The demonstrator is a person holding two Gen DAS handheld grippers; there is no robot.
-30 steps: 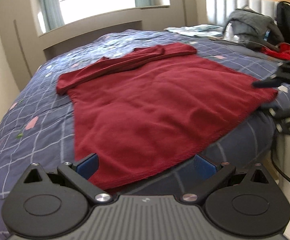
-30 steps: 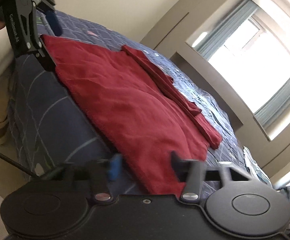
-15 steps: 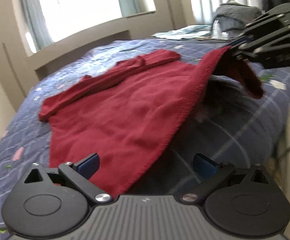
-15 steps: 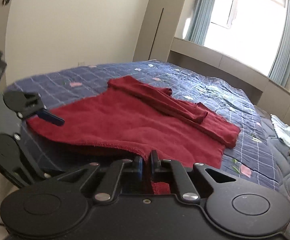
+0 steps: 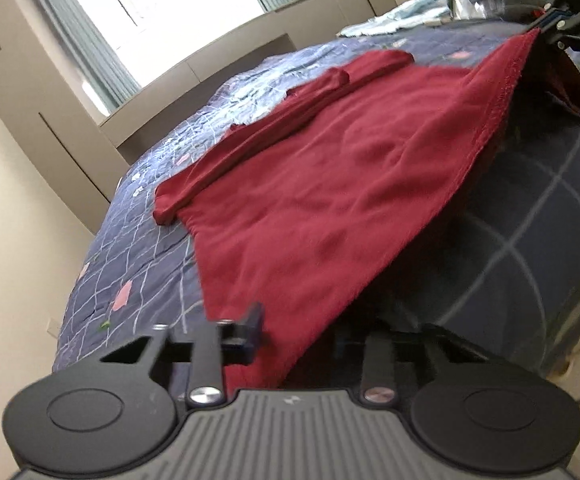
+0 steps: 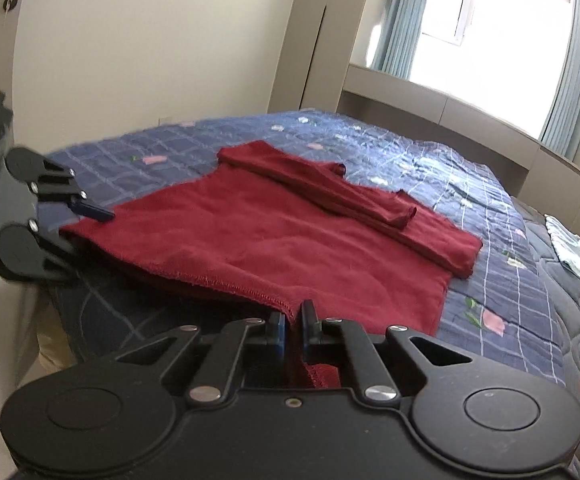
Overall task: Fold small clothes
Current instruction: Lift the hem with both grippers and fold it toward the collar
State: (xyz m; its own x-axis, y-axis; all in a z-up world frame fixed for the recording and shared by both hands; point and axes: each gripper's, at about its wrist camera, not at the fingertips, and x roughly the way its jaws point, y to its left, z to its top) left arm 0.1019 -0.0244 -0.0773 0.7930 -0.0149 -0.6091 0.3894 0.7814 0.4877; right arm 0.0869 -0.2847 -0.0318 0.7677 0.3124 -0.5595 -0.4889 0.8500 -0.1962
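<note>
Across the near edge of the bed (image 6: 502, 344), your red garment (image 6: 273, 240) lay spread on the blue checked quilt, its sleeves folded over along the far side of the body. No brand, label or writing could be read anywhere on the cloth, the quilt or the tools.

Your right gripper (image 6: 290, 322) had its two fingers pressed together on the garment's stitched hem at the near right corner, with a little red cloth bunched behind the pads. In the left wrist view that same gripper (image 5: 552, 28) held the corner lifted off the quilt, so the hem ran taut and slanted down toward your other tool, and a dark flap of cloth hung below the pinch.

Your left gripper (image 6: 83, 236) was at the near left corner of the garment. Its blue-padded upper finger (image 6: 89, 210) lay on top of the cloth and the lower one sat under the hem, with a clear gap between them. From its own camera the left gripper (image 5: 294, 332) showed the fingers part way apart, the hem passing between them, blurred.

At the far right corner of the bed lay a pale blue cloth (image 6: 578, 256).
</note>
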